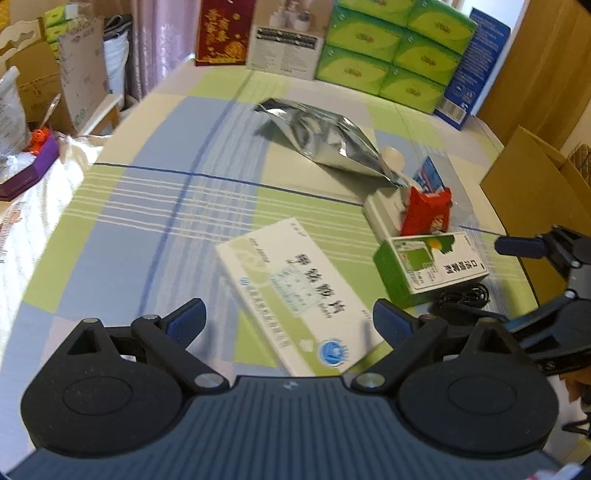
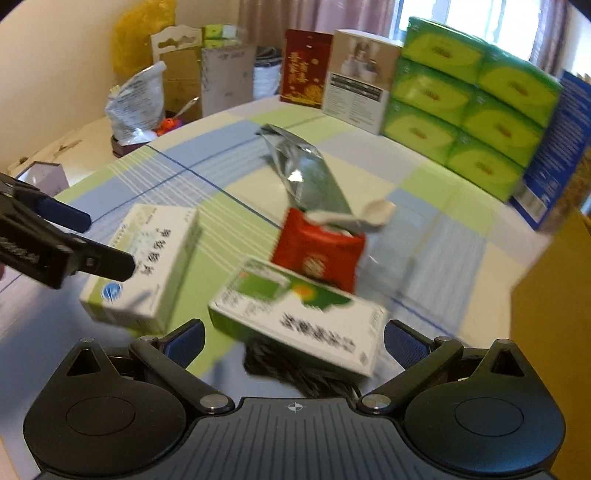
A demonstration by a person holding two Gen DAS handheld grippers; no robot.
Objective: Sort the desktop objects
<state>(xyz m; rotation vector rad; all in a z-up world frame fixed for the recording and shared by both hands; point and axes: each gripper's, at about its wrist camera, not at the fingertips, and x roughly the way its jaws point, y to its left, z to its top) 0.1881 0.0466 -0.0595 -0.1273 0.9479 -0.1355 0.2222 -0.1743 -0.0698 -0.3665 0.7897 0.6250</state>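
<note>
Two medicine boxes (image 1: 295,291) (image 1: 432,264), one foil pouch (image 1: 325,138), one red packet (image 1: 426,214).

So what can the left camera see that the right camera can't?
Only the left wrist view shows a pale flat box behind the red packet and a small blue-and-white carton.

Only the right wrist view shows a yellow bag by the wall and a window.

Both show the white medicine box, green-and-white box, red packet, silver pouch, black cable and green tissue packs.
</note>
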